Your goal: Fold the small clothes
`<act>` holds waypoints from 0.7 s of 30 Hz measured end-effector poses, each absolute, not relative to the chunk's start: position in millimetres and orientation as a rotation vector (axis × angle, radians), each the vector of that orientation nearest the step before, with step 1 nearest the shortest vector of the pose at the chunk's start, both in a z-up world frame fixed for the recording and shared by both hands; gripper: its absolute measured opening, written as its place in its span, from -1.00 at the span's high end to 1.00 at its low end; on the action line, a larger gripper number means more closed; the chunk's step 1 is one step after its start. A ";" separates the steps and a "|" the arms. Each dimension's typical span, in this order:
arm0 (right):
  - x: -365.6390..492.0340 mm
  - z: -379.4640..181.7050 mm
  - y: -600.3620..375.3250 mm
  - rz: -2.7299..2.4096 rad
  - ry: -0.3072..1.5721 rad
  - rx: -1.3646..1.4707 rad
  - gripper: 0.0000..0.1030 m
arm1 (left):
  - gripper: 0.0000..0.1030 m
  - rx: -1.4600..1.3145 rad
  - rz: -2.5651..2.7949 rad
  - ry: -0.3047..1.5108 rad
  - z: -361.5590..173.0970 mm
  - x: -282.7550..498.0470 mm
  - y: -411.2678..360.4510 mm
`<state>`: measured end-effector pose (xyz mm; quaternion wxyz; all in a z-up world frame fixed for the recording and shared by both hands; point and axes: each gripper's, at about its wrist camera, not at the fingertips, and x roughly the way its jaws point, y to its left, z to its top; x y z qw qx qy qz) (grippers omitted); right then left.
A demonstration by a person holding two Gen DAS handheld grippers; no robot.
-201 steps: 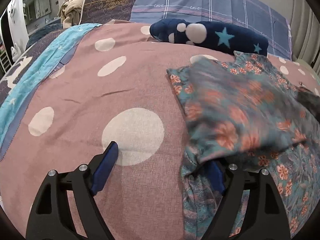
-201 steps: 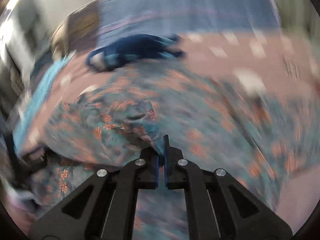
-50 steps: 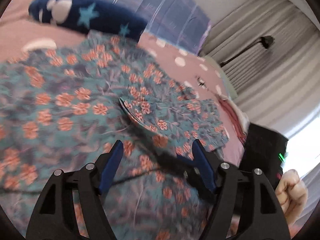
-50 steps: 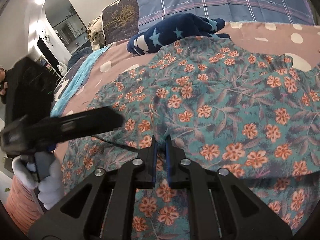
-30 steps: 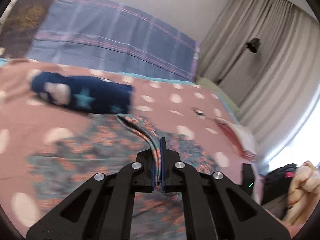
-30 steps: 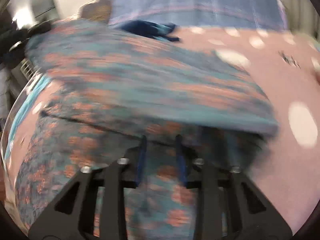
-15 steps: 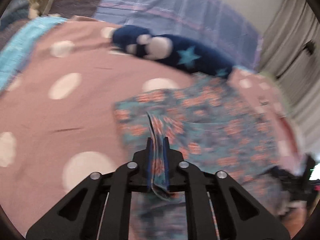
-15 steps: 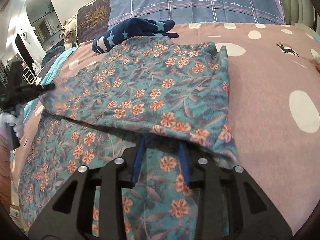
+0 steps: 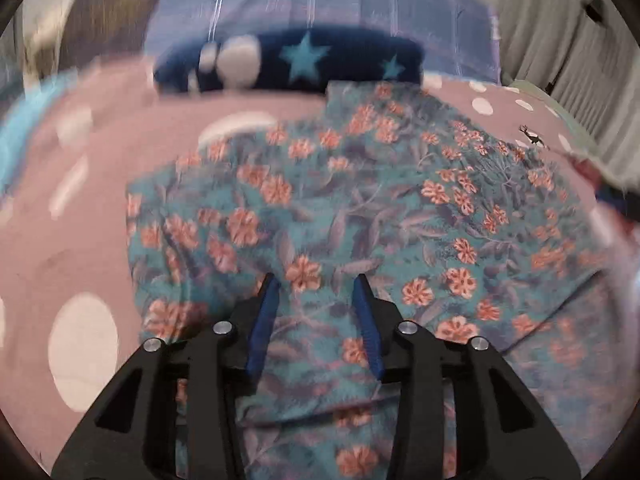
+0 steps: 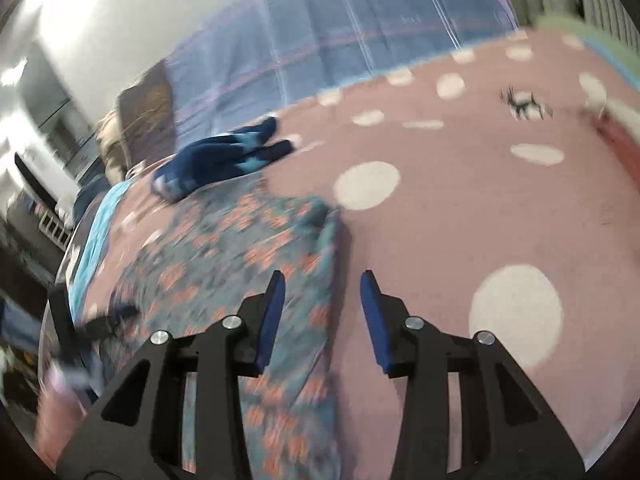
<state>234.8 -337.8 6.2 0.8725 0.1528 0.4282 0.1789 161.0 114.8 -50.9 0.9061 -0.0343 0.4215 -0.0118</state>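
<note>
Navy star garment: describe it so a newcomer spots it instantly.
On the pink dotted bedspread, look toward the blue plaid pillow. The navy garment lies just before it, beyond the teal floral cloth. Only it is dark blue with pale stars and white blobs.

Left gripper [image 9: 316,288], right gripper [image 10: 322,286]: fingers opening, nothing held.

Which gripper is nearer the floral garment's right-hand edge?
Right. The right gripper straddles the floral garment's right-hand edge, jaws opening; the left gripper is over its middle.
</note>
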 end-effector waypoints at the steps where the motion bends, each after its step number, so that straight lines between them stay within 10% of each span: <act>1: 249.7 -1.0 -334.0 0.372 0.921 0.333 0.22 | 0.17 -0.056 -0.013 0.866 -49.0 159.9 113.8; 5: 294.1 -21.9 -321.3 0.389 0.990 0.433 0.21 | 0.17 -0.020 0.008 0.863 -47.3 156.4 110.4; 8: 303.3 -28.3 -311.2 0.311 1.018 0.423 0.95 | 0.16 -0.016 0.009 0.864 -46.4 153.3 112.7; 16: 282.1 -10.0 -299.8 0.139 0.902 0.112 0.92 | 0.15 0.001 0.020 0.860 -48.5 156.9 107.1; 21: 274.2 -9.5 -317.9 0.097 0.859 0.150 0.51 | 0.15 -0.006 0.019 0.859 -48.4 156.6 108.2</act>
